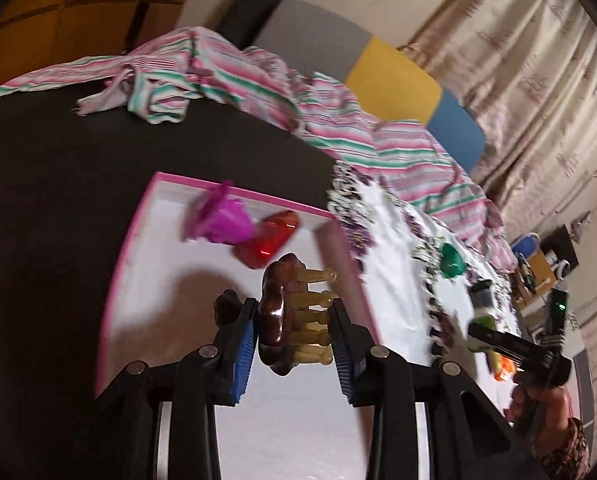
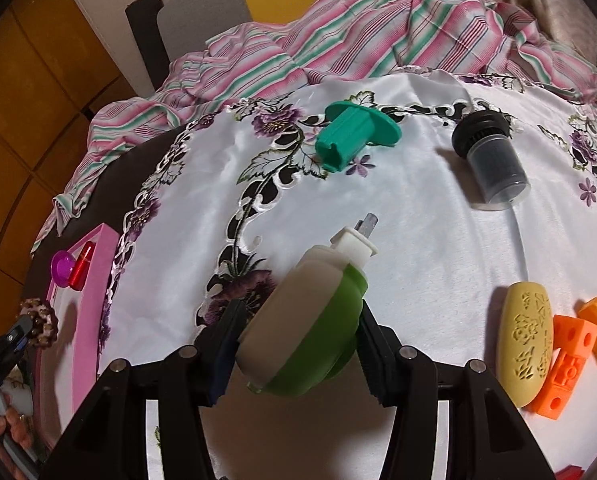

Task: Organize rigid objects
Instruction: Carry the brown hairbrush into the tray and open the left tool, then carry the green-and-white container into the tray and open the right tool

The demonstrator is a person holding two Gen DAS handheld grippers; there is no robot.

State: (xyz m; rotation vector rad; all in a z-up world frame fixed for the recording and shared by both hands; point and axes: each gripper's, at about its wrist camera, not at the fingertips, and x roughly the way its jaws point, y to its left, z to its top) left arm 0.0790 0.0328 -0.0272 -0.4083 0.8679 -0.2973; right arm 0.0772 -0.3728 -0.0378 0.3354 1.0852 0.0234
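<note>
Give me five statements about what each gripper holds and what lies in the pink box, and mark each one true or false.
1. The left gripper is shut on a brown hair claw clip. True.
2. The right gripper is open and holds nothing. False: it is shut on a green and beige bottle.
3. A purple piece and a red piece lie inside the pink box. True.
4. The teal part lies inside the pink box. False: it lies on the white embroidered cloth.
5. The orange blocks lie beside a yellow oval piece. True.
</note>
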